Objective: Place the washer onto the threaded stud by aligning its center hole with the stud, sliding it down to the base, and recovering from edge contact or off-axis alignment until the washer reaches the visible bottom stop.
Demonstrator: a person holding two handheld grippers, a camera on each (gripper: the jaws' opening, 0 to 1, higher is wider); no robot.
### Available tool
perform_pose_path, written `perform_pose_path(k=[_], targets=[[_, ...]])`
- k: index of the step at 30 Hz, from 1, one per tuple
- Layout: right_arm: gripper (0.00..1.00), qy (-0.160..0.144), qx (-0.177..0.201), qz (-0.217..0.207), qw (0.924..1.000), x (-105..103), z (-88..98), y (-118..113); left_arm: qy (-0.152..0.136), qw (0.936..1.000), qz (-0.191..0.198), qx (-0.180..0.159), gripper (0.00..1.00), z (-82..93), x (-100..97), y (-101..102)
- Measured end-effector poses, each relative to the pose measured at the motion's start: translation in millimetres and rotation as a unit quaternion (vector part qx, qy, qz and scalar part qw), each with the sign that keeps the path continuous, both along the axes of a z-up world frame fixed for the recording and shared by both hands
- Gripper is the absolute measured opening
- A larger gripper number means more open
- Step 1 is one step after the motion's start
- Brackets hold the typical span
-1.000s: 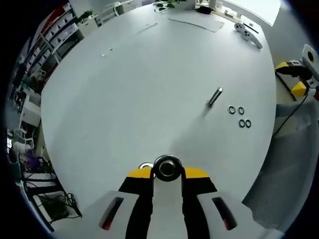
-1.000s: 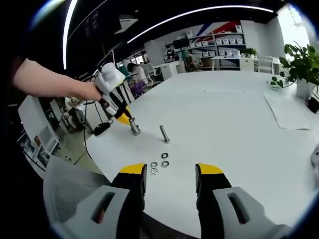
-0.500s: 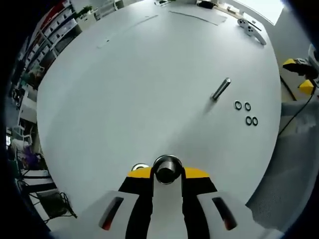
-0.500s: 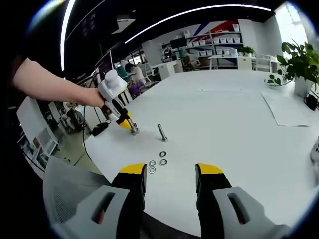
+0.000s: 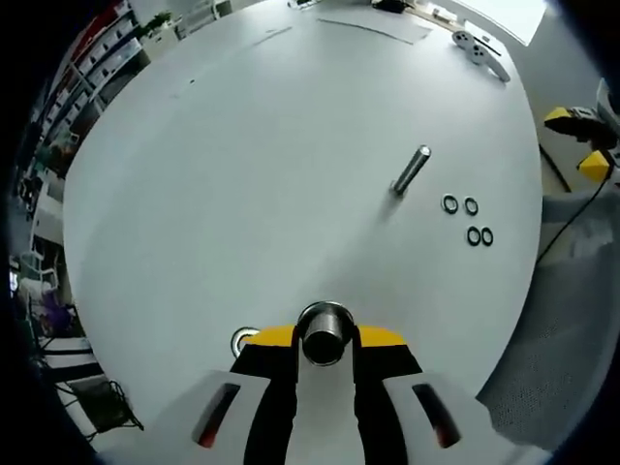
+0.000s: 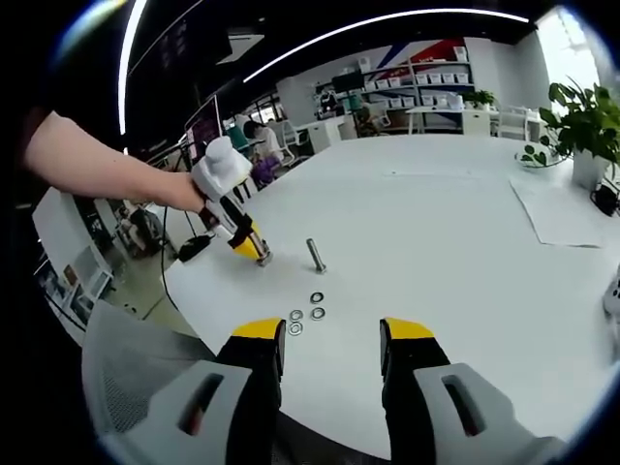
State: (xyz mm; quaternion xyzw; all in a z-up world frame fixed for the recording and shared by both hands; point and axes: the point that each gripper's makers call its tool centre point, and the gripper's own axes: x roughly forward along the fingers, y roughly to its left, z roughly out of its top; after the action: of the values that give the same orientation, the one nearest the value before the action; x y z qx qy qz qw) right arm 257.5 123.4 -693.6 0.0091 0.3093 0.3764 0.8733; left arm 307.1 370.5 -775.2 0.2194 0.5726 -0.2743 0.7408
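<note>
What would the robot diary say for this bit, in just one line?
left gripper: shut on stud | right gripper: open, hovering near table edge | second stud: upright on table | four washers: loose beside it

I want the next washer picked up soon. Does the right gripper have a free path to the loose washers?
Probably yes: the right gripper is open and the washers lie on bare table just ahead, nothing between.

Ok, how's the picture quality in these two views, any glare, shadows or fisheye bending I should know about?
Left gripper view: even, soft light on the white table, no glare; the threaded stud casts only a faint shadow; the four washers look sharp. Right gripper view: fisheye bends the ceiling light strip into an arc, and the window corner at upper right is blown out.
</note>
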Motion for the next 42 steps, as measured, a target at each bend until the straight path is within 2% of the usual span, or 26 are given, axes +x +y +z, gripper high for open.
perform_pose_path(k=[10, 16, 23, 32, 36, 42], targets=[[0.42, -0.001, -0.001, 0.002, 1.0, -0.2, 0.1, -0.2, 0.004, 1.0, 0.001, -0.005, 0.19, -6.8, -5.2, -8.1], [0.42, 0.0, -0.001, 0.0, 1.0, -0.5, -0.7, -2.1, -0.004, 0.9999, 0.004, -0.013, 0.2, -9.6, -3.4, -7.5], [0.42, 0.0, -0.004, 0.004, 1.0, -1.5, -0.7, -2.3, -0.004, 0.9994, 0.025, -0.026, 0.21, -11.3, -4.1, -6.2], [0.42, -0.002, 0.001, 0.003, 1.0, 1.9, 1.7, -3.3, -0.011, 0.9989, 0.034, -0.03, 0.21, -9.6, -1.8, -5.9], [0.42, -0.003, 0.003, 0.004, 1.0, 1.3, 2.3, -3.2, -0.023, 0.9985, 0.039, -0.033, 0.24, -5.8, 1.8, -5.6], [0.42, -0.004, 0.005, 0.009, 0.9999, 1.0, 4.1, -2.6, -0.034, 0.9982, 0.043, -0.023, 0.25, 0.5, 1.9, 0.2]])
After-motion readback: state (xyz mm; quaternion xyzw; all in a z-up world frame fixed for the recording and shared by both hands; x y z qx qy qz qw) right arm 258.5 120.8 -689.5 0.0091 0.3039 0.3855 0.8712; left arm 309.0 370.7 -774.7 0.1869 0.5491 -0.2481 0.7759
